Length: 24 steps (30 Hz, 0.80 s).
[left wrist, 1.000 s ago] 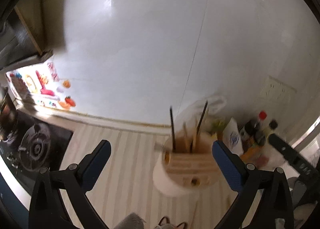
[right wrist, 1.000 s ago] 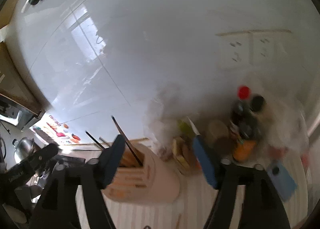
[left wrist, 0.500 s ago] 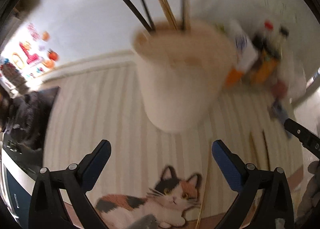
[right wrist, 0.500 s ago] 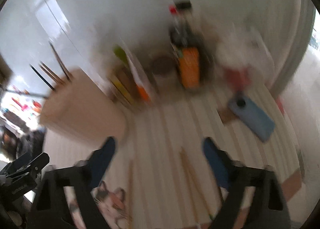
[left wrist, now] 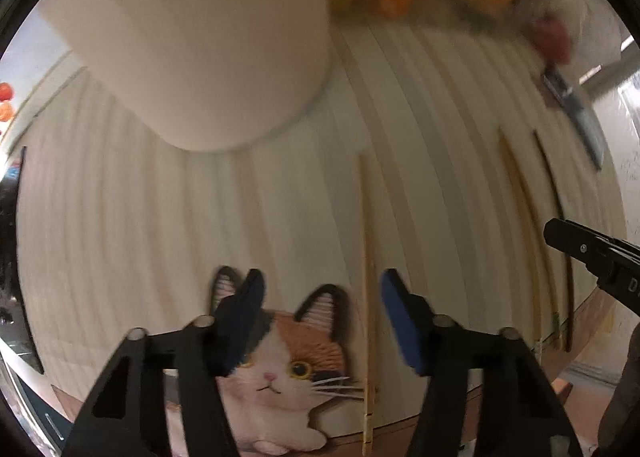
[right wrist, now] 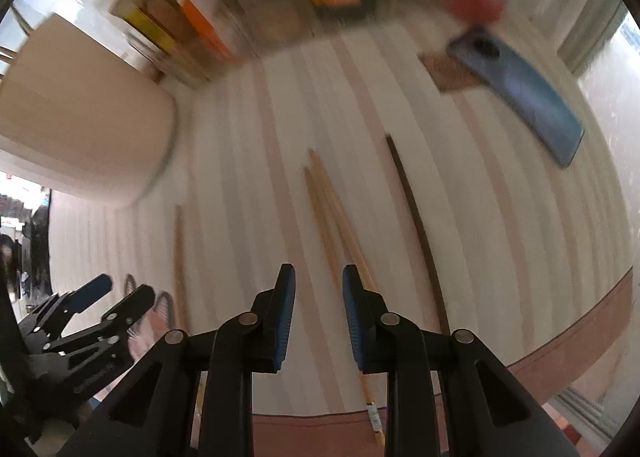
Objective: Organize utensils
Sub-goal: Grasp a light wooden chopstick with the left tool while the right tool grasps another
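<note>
A cream utensil holder (left wrist: 208, 37) stands on a striped mat (left wrist: 120, 217); it also shows in the right wrist view (right wrist: 80, 117). A single wooden chopstick (left wrist: 366, 277) lies on the mat between my left gripper's (left wrist: 320, 317) open fingers. In the right wrist view a pair of wooden chopsticks (right wrist: 332, 217) and a dark chopstick (right wrist: 416, 217) lie on the mat. My right gripper (right wrist: 318, 297) hovers over the pair, open a narrow gap, holding nothing. The single chopstick (right wrist: 178, 257) lies to its left.
Sauce bottles and packets (right wrist: 256, 9) crowd the back by the wall. A blue phone (right wrist: 520, 89) lies at the right rear on a brown coaster (right wrist: 448, 69). A cat picture (left wrist: 288, 369) is on the mat's near edge.
Both grippers have tilted down from the wall and holder to the mat and dropped close to the chopsticks. Both sets of fingers have narrowed.
</note>
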Motion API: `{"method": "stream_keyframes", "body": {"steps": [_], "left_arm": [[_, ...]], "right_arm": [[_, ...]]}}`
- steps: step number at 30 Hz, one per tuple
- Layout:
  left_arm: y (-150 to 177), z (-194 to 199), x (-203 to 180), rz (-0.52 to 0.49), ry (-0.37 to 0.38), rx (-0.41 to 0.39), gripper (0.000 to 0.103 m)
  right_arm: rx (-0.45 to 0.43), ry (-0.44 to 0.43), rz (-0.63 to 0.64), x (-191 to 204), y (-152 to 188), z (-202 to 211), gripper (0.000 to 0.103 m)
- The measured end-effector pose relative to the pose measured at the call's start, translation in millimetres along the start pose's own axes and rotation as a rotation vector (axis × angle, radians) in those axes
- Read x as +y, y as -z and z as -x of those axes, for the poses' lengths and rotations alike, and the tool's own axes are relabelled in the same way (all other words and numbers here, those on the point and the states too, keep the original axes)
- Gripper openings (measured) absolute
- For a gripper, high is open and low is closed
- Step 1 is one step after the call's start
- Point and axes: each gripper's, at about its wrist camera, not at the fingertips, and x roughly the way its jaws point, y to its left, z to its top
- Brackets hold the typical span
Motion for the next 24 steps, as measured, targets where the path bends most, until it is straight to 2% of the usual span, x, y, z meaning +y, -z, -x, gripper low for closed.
{"method": "stream_keyframes", "body": {"steps": [3,4,5,6,7,8,9,12,15,19,24], "left_arm": [[1.8,-14.1,-4.4,-0.002,-0.015,0.033,0.044],[3.3,-11.8,-4.8,0.0,-0.016,0.007,0.037],[2.8,-11.8,-6.3,-0.004,-0.017,0.002,0.034],[3.9,-10.8,-6.7,-0.006,-0.016,-0.003,0.026],[4.6,-9.7,-6.3,-0.004,-0.015,-0.005,0.01],[5.4,-9.1,-5.1,0.0,-0.019,-0.004,0.006],[6.5,-8.4,-1.7,0.01,-0.017,-0.003,0.005],[12.7,-5.7,15.2,0.06,-0.033,-0.002,0.005],[21.0,-3.2,31.9,0.107,-0.037,0.003,0.005],[28.1,-1.5,45.0,0.154,-0.039,0.011,0.005],[32.8,2.6,55.5,0.19,-0.032,0.01,0.005]], "right_arm": [[0.033,0.02,0.007,-2.8,4.0,-7.6,0.026],[0.041,0.026,0.011,-1.8,5.5,-8.4,0.026],[0.052,0.036,0.018,-2.8,7.6,-11.5,0.026],[0.061,0.047,0.023,-3.1,9.1,-13.9,0.026],[0.07,0.057,0.033,-2.9,11.6,-17.2,0.026],[0.078,0.066,0.041,-2.3,13.9,-19.9,0.026],[0.093,0.083,0.055,-0.7,17.2,-24.3,0.025],[0.071,0.145,0.097,7.0,23.7,-26.4,0.008],[0.073,0.15,0.091,13.6,28.4,-31.9,0.007],[0.113,0.077,0.103,37.1,34.9,-42.3,0.007],[0.134,0.058,0.148,64.3,43.6,-52.7,0.007]]}}
